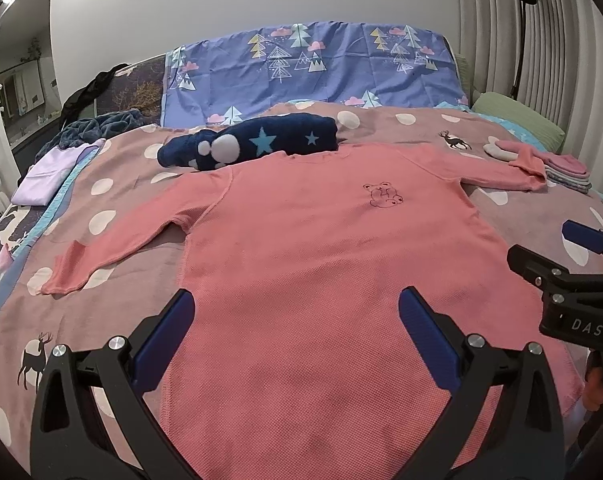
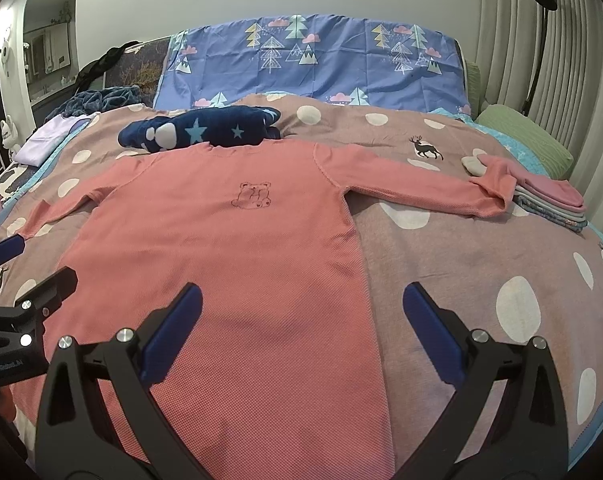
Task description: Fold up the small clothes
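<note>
A pink long-sleeved shirt [image 1: 309, 240] [image 2: 221, 240] with a small bear drawing lies flat, front up, on the dotted bedspread [image 1: 121, 184] [image 2: 461, 240], both sleeves spread out. My left gripper [image 1: 297, 320] hovers open over the shirt's lower left part. Over the lower right hem my right gripper [image 2: 301, 312] is open too, one finger above the shirt, the other above the bedspread. Neither holds anything. Each gripper shows at the edge of the other's view, the right gripper [image 1: 549, 256] and the left gripper [image 2: 29, 264].
A navy star-patterned garment [image 1: 253, 142] [image 2: 205, 130] lies bunched just beyond the collar. A stack of folded clothes [image 1: 565, 168] [image 2: 549, 204] sits under the right cuff. A lilac garment [image 1: 49, 176] lies far left, a blue tree-print pillow [image 1: 309, 68] at the head, a green cushion [image 2: 529, 140] right.
</note>
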Tool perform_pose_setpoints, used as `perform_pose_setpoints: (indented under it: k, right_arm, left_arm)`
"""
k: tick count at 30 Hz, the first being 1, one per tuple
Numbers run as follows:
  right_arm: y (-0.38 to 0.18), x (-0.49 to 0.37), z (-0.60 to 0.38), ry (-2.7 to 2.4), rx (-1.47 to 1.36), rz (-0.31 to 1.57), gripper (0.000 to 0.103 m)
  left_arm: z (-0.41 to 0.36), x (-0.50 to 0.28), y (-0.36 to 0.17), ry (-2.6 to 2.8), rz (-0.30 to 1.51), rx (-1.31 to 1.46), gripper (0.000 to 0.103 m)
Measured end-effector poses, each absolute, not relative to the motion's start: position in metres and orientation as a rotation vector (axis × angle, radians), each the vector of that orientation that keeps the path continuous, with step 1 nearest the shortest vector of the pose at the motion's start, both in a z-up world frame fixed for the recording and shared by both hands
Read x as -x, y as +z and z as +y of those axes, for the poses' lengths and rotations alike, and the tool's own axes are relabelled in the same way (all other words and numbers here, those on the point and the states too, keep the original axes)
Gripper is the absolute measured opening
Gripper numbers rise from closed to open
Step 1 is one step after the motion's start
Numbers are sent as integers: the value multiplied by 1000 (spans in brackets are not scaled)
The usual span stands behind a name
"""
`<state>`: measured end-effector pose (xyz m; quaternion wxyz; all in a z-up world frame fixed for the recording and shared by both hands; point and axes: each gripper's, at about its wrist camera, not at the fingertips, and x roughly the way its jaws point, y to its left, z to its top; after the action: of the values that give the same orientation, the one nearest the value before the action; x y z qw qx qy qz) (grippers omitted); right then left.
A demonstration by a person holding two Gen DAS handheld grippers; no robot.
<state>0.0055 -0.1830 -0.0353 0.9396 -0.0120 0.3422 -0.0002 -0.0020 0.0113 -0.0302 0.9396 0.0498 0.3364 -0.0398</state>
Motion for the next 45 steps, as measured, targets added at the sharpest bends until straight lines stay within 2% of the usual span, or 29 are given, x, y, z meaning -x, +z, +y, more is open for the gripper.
perform_pose_setpoints:
  k: [12,27,33,36,39,41,45]
  right_arm:
    - [-40,-8,-178,0,34,720,101]
    - [-47,-19,-167,3,41,759,101]
    - [-51,-25,-160,6,66,774,101]
    - [-54,-27,-162,-11,79,784,101]
    - [-58,-31,-167,-33,69,798,101]
    - [-61,-35,-169,-45,55,813,101]
    - [-65,-40,-165,-41,65,826,101]
  left_arm:
    - [19,-2,-35,-86,707,-78,102]
    - [95,-16,-41,3,700,90,97]
    - [158,-31,-51,36,664,203,84]
    - [241,-48,-67,142,684,409,74]
    - [317,-59,-90,192,687,688,59]
    - [361,-67,-109,209,686,859,56]
    - [406,-80,-134,320,684,967,56]
